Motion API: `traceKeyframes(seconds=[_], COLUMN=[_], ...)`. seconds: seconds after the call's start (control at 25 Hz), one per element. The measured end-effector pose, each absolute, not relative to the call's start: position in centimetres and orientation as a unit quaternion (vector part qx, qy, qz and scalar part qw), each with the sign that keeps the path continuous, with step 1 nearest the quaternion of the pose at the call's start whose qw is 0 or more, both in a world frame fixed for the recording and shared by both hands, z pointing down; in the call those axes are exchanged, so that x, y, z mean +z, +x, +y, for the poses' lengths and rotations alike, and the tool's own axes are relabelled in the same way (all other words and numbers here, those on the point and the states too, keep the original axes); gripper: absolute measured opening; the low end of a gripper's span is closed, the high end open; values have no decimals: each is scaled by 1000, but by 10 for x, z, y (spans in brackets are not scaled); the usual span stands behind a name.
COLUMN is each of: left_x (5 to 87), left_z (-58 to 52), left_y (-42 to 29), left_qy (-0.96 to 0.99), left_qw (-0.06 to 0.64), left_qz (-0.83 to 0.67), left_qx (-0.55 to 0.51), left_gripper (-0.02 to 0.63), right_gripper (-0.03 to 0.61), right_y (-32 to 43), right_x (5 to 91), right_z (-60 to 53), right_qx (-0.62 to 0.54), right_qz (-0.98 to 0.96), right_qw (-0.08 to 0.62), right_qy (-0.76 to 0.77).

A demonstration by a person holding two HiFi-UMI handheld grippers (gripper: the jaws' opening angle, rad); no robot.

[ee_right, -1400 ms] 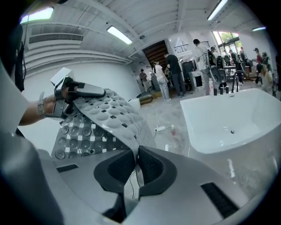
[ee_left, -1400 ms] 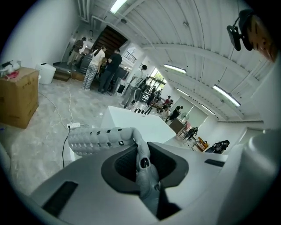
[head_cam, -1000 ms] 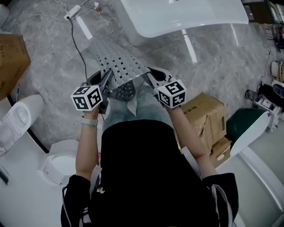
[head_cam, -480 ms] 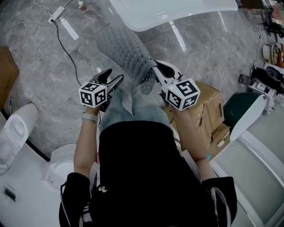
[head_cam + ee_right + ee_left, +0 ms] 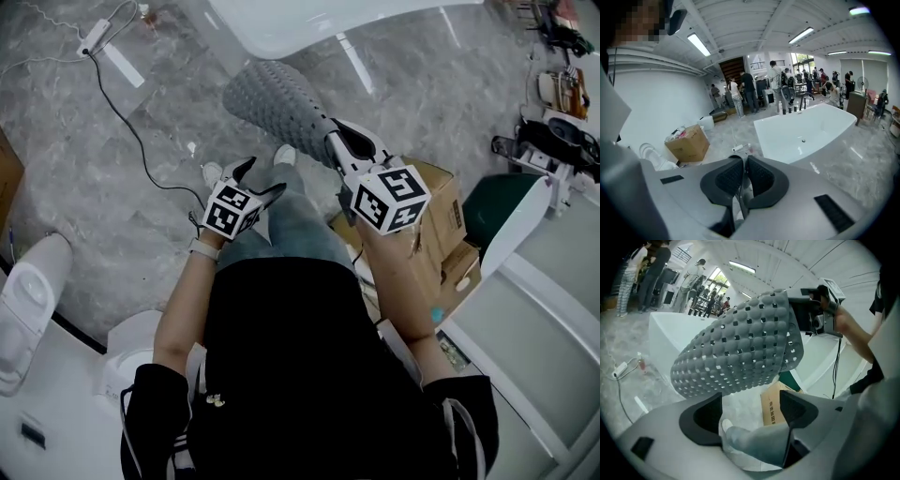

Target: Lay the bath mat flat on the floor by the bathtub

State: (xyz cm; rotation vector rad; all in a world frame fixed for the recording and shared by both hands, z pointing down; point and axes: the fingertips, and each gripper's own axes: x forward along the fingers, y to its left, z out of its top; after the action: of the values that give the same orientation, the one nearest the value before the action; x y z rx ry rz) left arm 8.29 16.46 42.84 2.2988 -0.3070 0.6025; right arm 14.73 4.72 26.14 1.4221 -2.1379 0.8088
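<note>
Bath mat (image 5: pixel 281 105) hung clamped in my right tool (image 5: pixel 335 134); left tool (image 5: pixel 262 176), jaws just opening, gripped nothing.

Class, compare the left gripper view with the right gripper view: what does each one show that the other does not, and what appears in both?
Only the left gripper view: the whole perforated face of the bath mat, hanging from the right tongs; the left tongs, which have just been opening, hold nothing, with a person's leg behind them. Only the right gripper view: the inside of the bathtub with its drain, and the right tongs shut on the mat's edge. Both: bathtub, mat, grey floor.
</note>
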Motion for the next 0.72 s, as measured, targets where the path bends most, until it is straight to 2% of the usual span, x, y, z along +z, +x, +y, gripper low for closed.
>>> traceKeyframes(seconds=[0.24,0.36,0.56,0.72], left_x=[406,398,402,429], left_z=[172,174,159,147], left_y=[117,120,96,65], left_qy=[909,914,899,875], left_qw=[342,324,313,303], left_qz=[-118,-137,-237,-300], left_qx=[209,201,193,227], left_gripper=[403,417,428,428], right_gripper=[41,41,41,43], right_y=[157,146,115,89], right_x=[256,258,267,273], right_z=[53,59,65,69], right_qx=[341,355,371,387], right_qz=[-742,-738,-750,-757], right_qw=[173,169,183,187], right_qy=[550,549,517,492])
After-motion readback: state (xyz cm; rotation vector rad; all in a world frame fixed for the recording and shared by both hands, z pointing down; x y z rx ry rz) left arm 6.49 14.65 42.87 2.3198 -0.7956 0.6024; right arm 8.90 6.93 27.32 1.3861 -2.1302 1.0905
